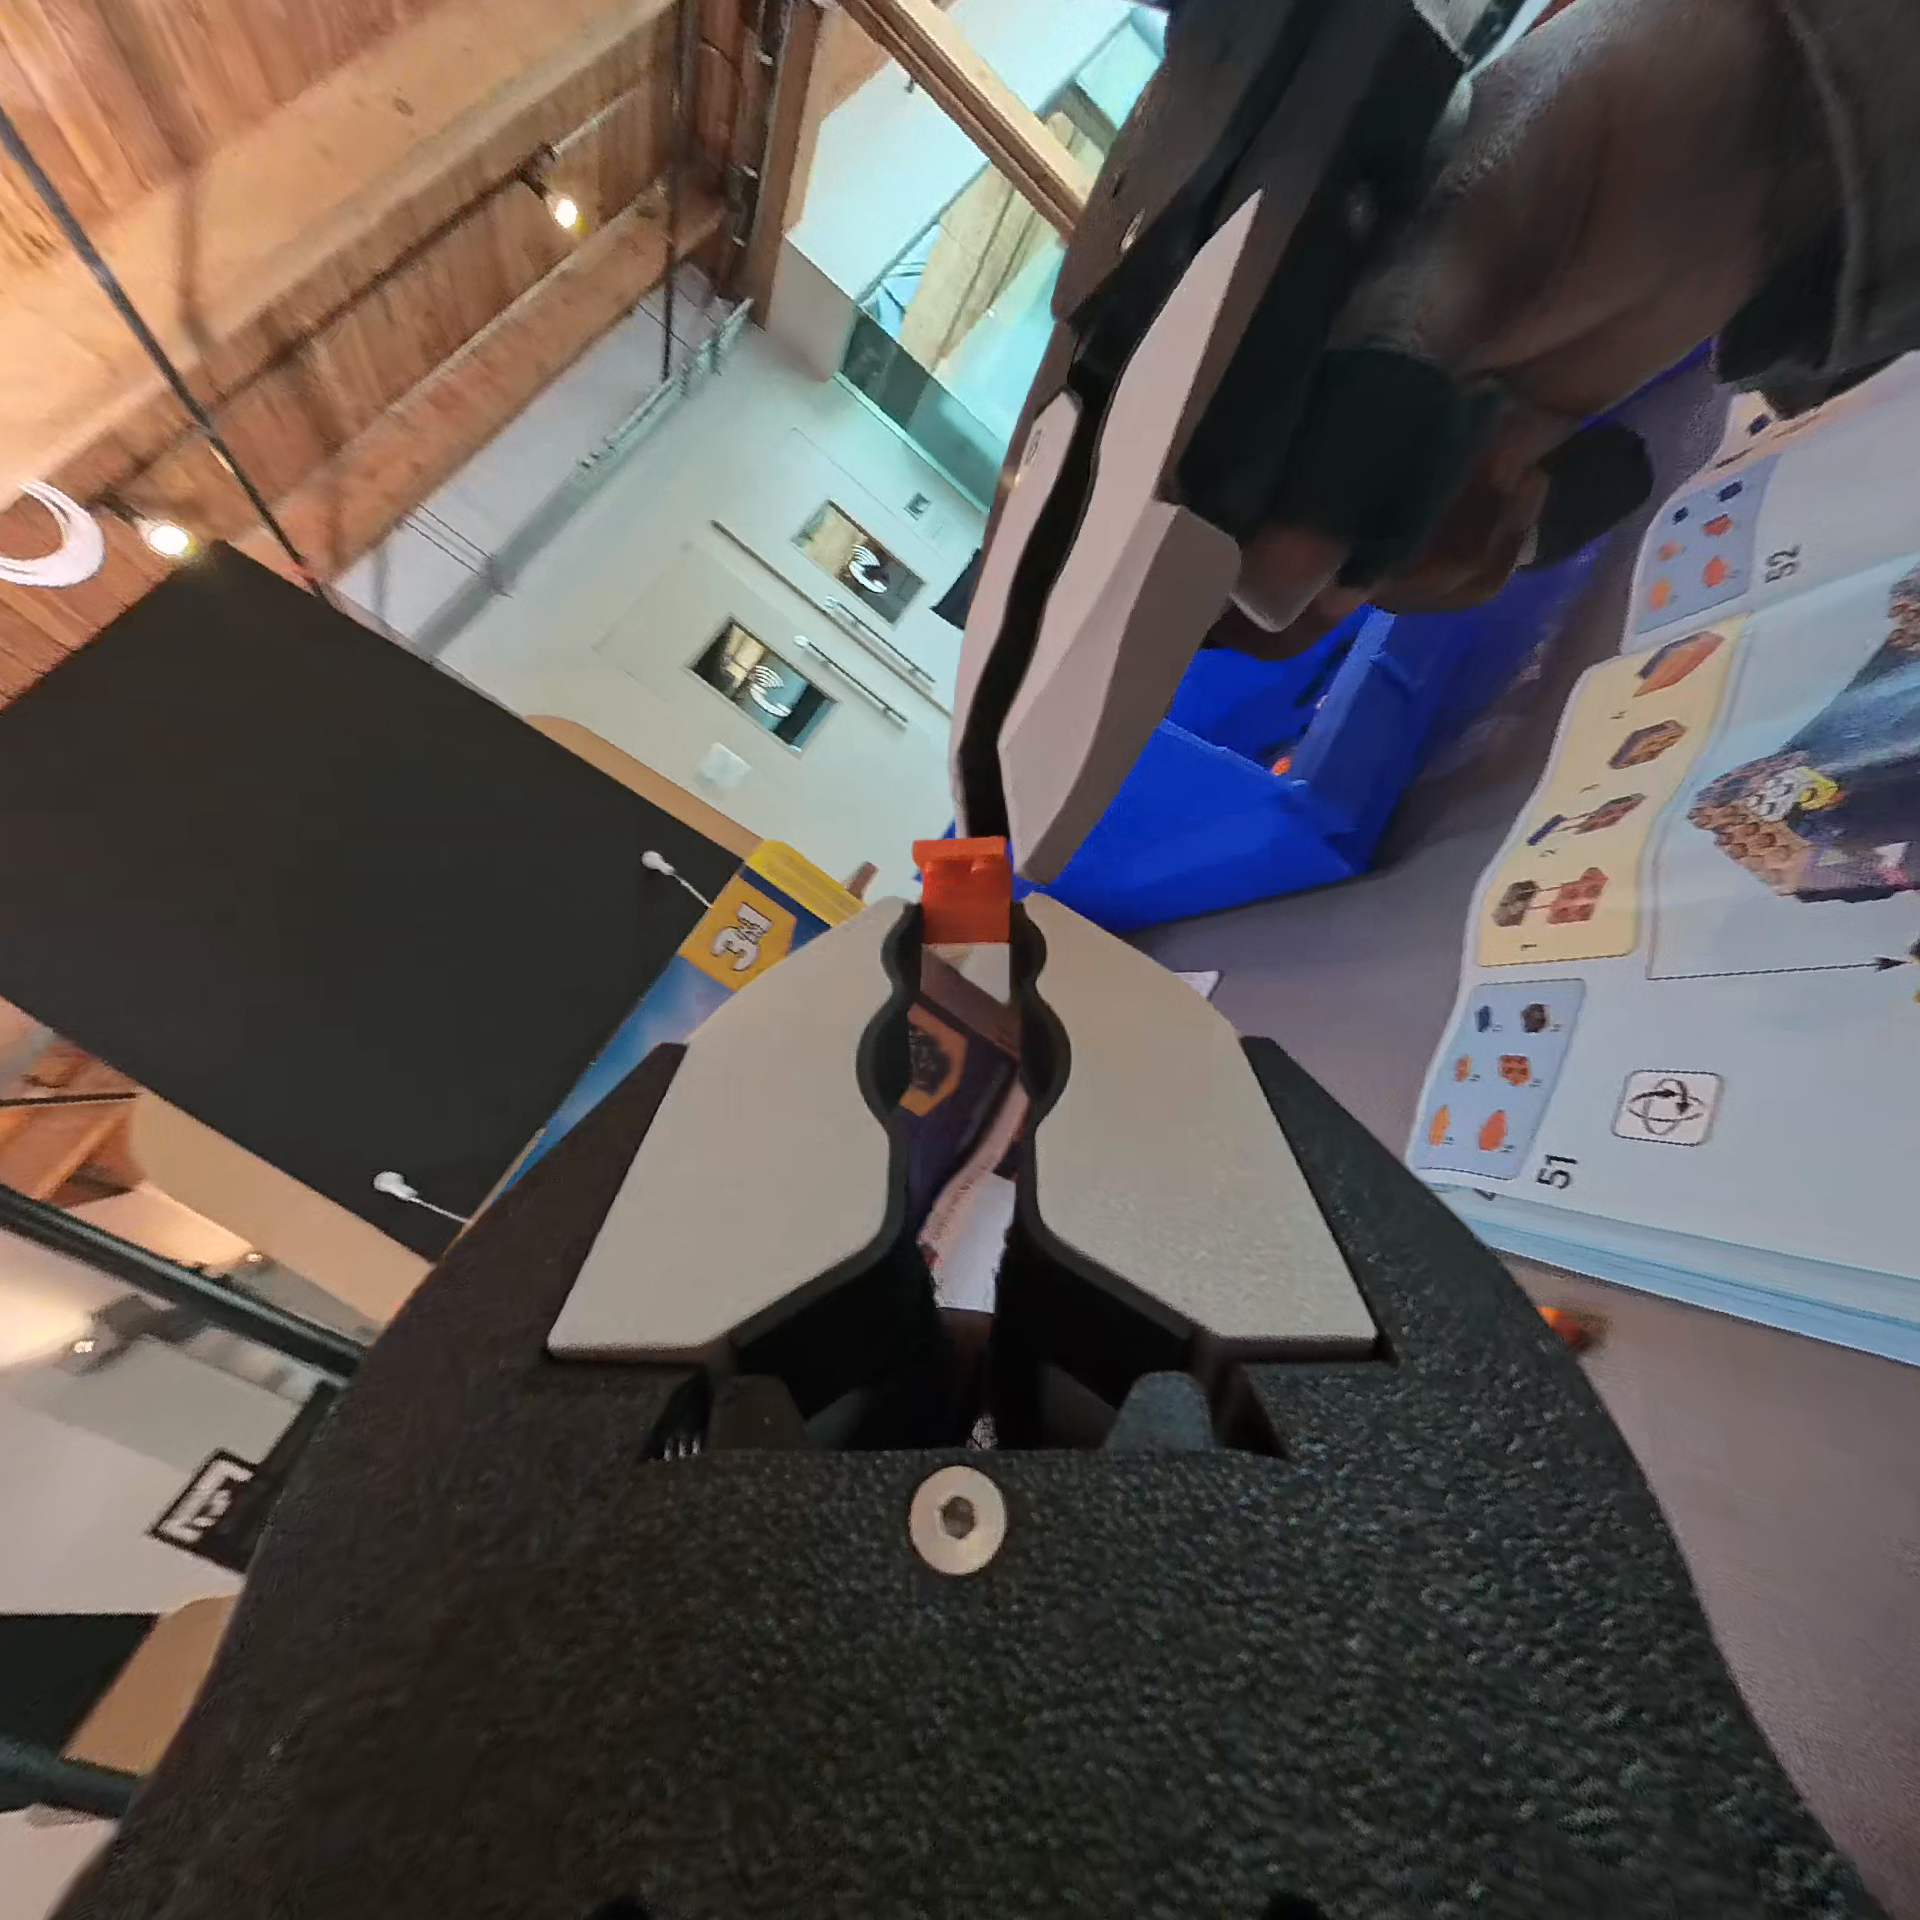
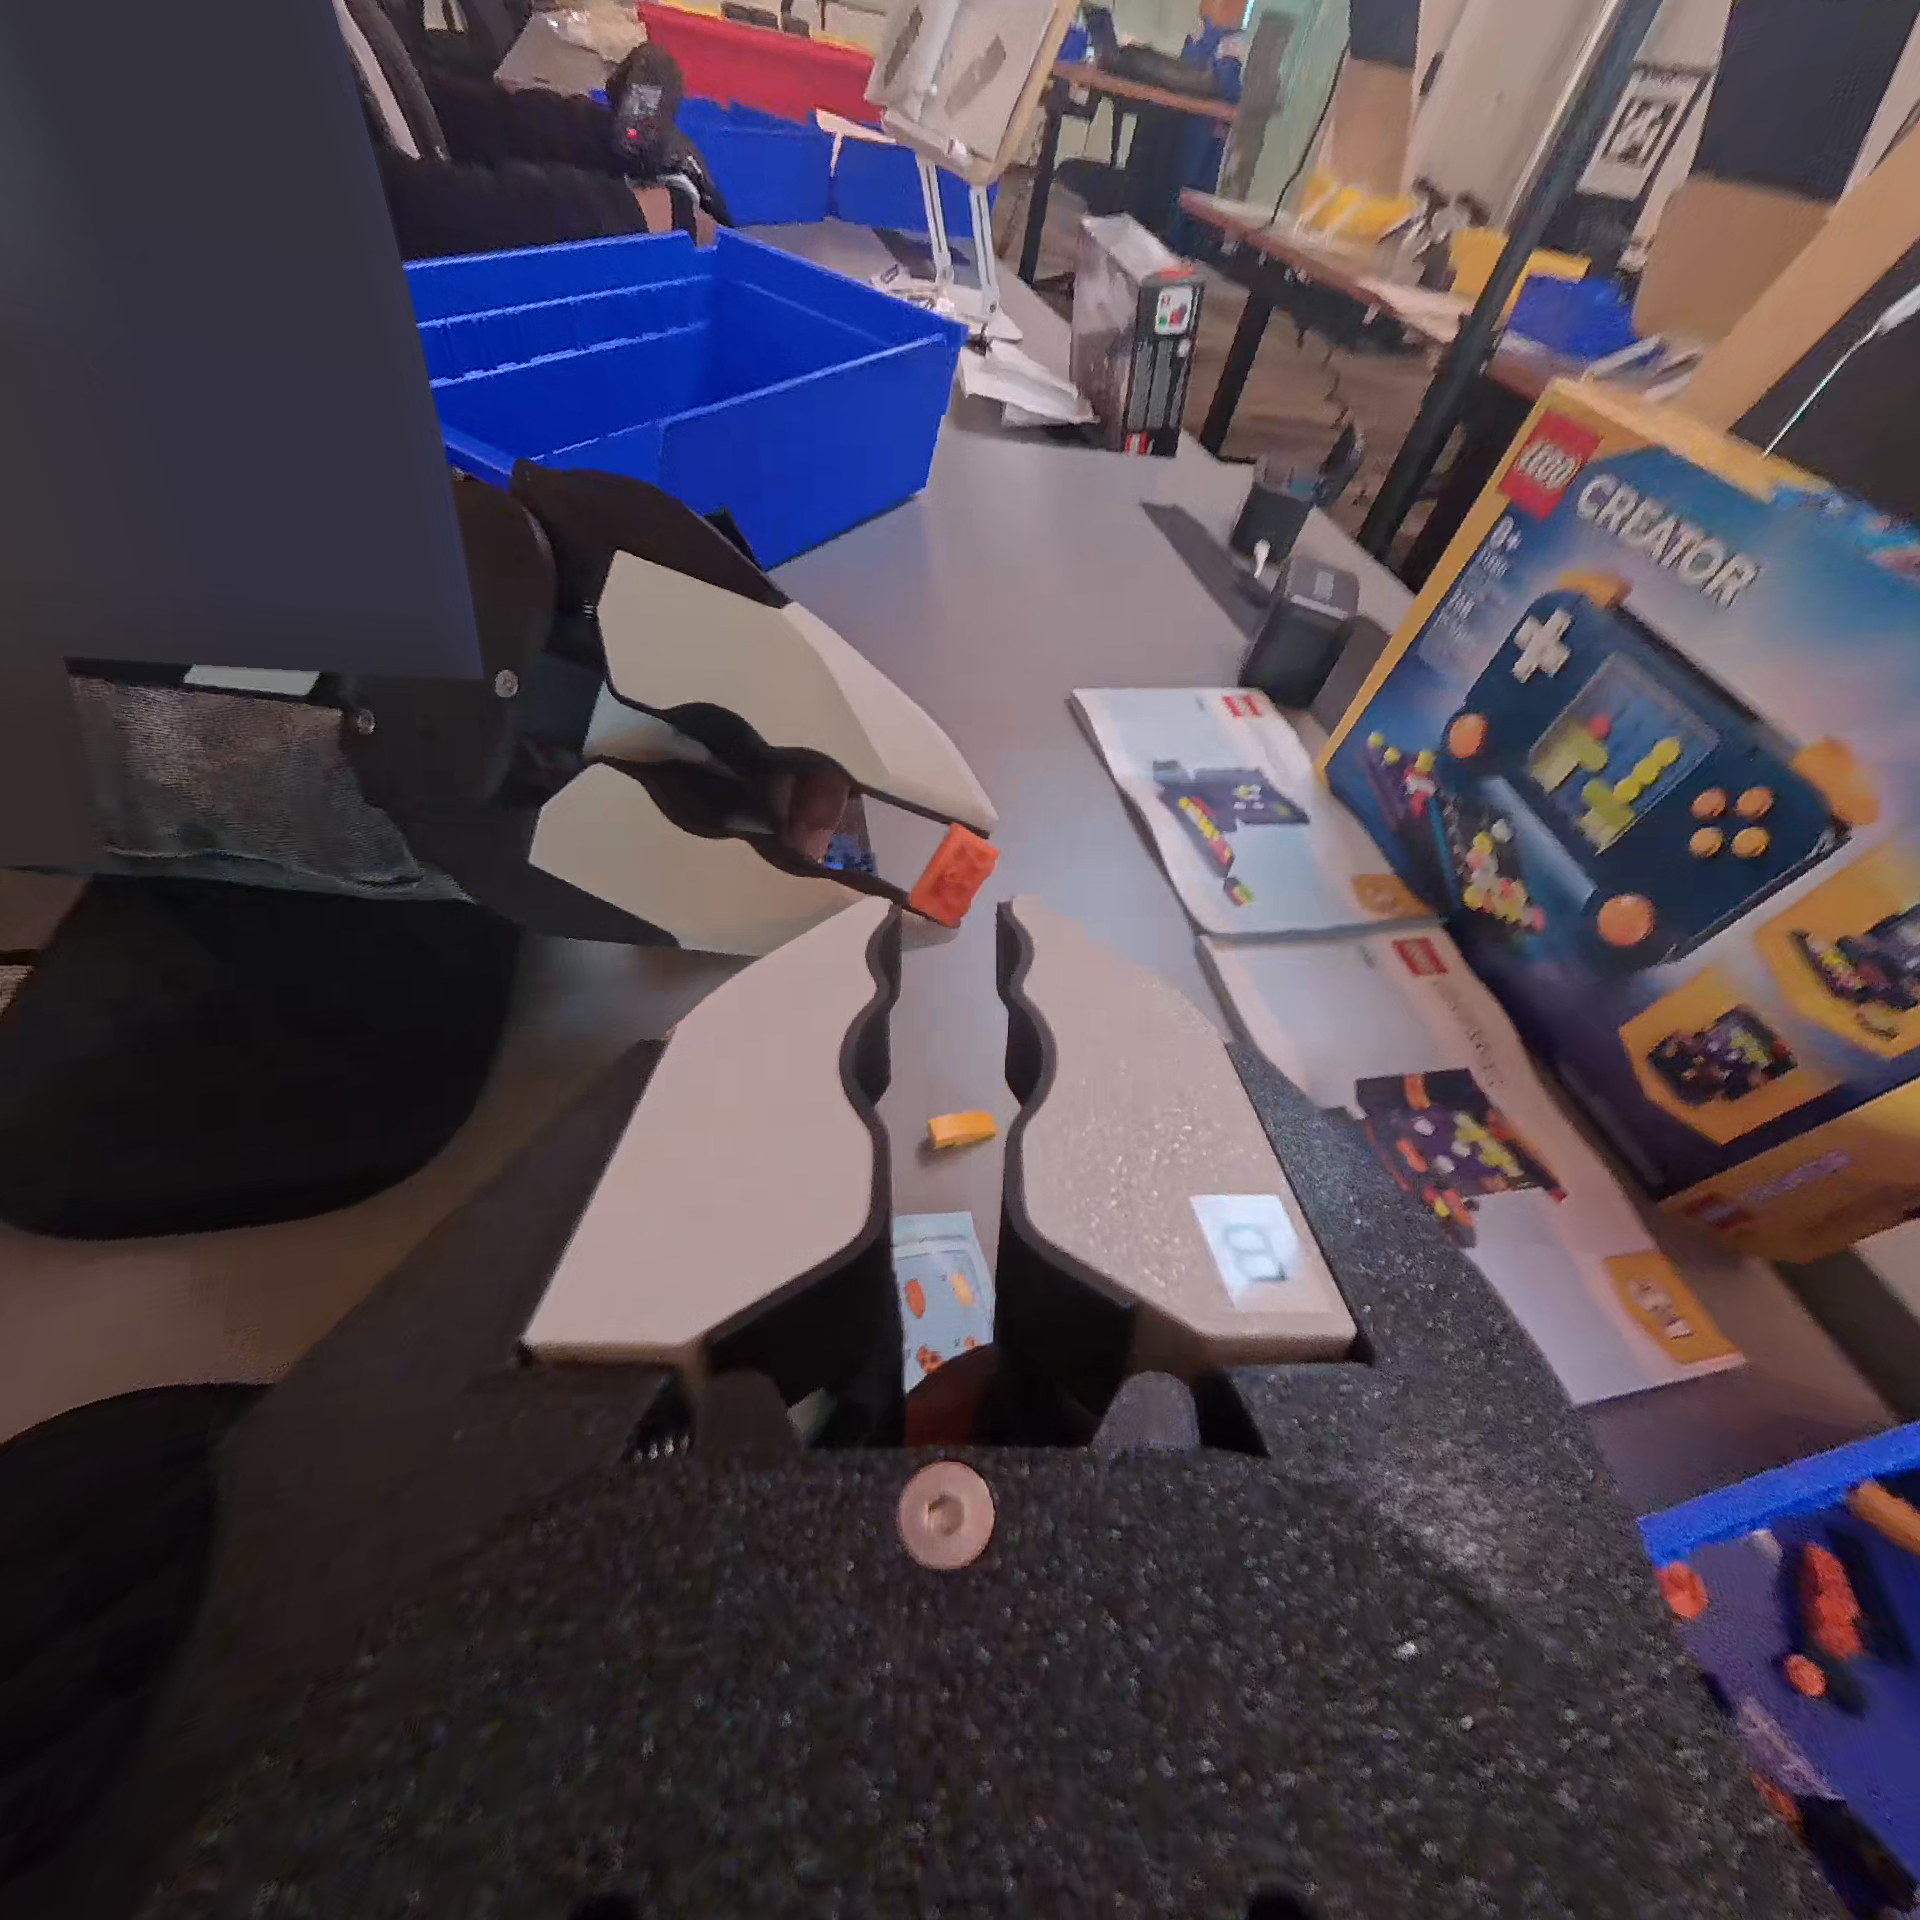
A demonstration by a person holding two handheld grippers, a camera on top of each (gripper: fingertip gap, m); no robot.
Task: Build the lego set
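My left gripper (image 1: 964,920) is shut on a small orange brick (image 1: 964,891), which is pinched at the fingertips with its studded end sticking out past them. The right wrist view shows that same gripper (image 2: 940,868) from the side, pads pressed on the orange brick (image 2: 953,873). My right gripper (image 2: 948,914) is open and holds nothing; only the grey table (image 2: 1039,623) shows between its fingers. Its tips sit just below and beside the held brick. In the left wrist view the right gripper (image 1: 997,831) comes in from above, its tips close to the brick.
A blue bin (image 2: 707,364) stands behind the grippers. A toy-set box (image 2: 1662,790) and two closed booklets (image 2: 1226,800) lie to the right. An open instruction booklet (image 1: 1662,935) lies on the table. A small orange piece (image 2: 961,1129) lies on the table. A blue tray of parts (image 2: 1808,1621) is at the lower right. My two grippers' fingertips are within a few centimetres of each other.
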